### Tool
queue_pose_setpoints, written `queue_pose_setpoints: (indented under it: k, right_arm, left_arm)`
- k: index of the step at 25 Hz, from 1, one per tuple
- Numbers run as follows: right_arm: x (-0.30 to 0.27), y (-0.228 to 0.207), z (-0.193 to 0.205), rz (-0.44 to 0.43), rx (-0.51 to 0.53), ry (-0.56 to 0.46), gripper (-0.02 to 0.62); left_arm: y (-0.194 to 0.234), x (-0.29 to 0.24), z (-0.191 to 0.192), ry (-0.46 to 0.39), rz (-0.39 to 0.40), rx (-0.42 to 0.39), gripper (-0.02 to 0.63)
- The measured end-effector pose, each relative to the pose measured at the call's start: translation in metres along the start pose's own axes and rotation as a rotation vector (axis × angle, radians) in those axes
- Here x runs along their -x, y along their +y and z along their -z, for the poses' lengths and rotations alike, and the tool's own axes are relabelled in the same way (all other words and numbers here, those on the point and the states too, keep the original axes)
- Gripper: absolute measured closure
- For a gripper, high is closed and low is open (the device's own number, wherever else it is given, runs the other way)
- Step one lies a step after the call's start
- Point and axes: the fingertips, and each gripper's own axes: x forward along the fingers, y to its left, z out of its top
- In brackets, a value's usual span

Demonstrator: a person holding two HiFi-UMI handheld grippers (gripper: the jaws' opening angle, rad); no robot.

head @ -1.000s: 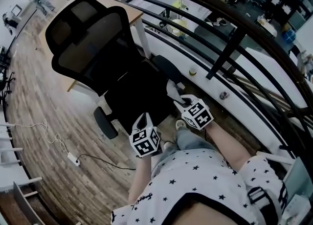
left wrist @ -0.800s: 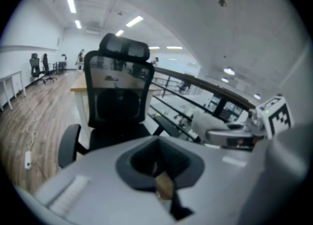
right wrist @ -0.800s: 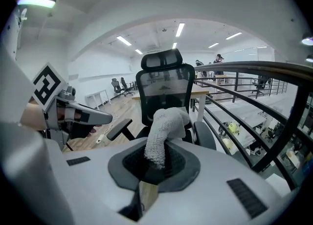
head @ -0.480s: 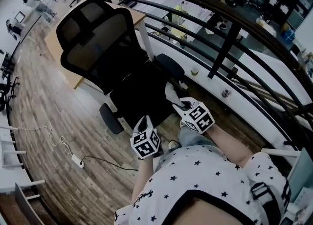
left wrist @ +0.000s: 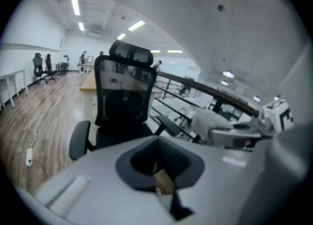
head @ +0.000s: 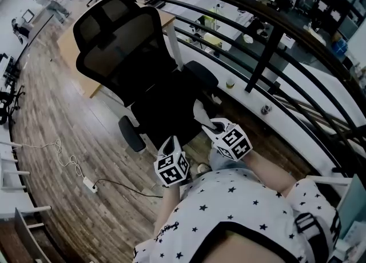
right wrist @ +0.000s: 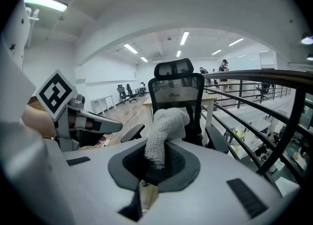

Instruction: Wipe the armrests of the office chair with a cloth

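A black mesh-backed office chair faces me, and it fills the middle of both gripper views. Its two padded armrests flank the seat. My right gripper is shut on a pale, rolled cloth, held just short of the seat's front edge and touching neither armrest. My left gripper is shut with nothing in it, low in front of the seat. The left gripper view also shows the cloth at its right.
A black metal railing with several bars curves close behind and to the right of the chair, with a lower floor beyond it. A wooden desk stands behind the chair. A power strip and its cable lie on the wood floor at left.
The chair has shifted slightly right and lower in the head view, so it looks nearer. Both grippers keep almost the same place, and the cloth stays in the right one.
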Motion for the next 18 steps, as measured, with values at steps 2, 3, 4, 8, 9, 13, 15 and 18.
queue_pose_setpoints:
  k: [2,3,4,8,9,13,15,18]
  right_arm:
    - [0.001,0.001,-0.001,0.01,0.008,-0.01,0.566]
    - [0.001,0.001,-0.002,0.016,0.015,-0.015,0.566]
    - [0.001,0.002,-0.003,0.02,0.019,-0.02,0.566]
    - [0.001,0.008,-0.007,0.012,0.013,-0.03,0.566]
    - [0.0,0.01,-0.007,0.009,0.016,-0.03,0.566]
    - [-0.002,0.014,-0.009,0.0,0.028,-0.034,0.566]
    - [-0.004,0.015,-0.011,-0.003,0.028,-0.039,0.566]
    - [-0.006,0.017,-0.014,-0.007,0.029,-0.047,0.566]
  left_arm:
    - [-0.001,0.001,0.001,-0.002,0.002,0.0,0.603]
    - [-0.001,0.001,0.001,-0.003,0.002,0.0,0.603]
    - [0.0,0.001,0.001,-0.003,0.003,0.0,0.603]
    - [0.003,0.003,0.001,0.0,0.002,0.003,0.603]
    - [0.004,0.004,0.001,0.001,0.0,0.005,0.603]
    - [0.008,0.005,0.002,0.001,-0.006,0.012,0.603]
    - [0.01,0.005,0.001,-0.001,-0.008,0.014,0.603]
    - [0.012,0.005,-0.001,-0.006,-0.011,0.016,0.603]
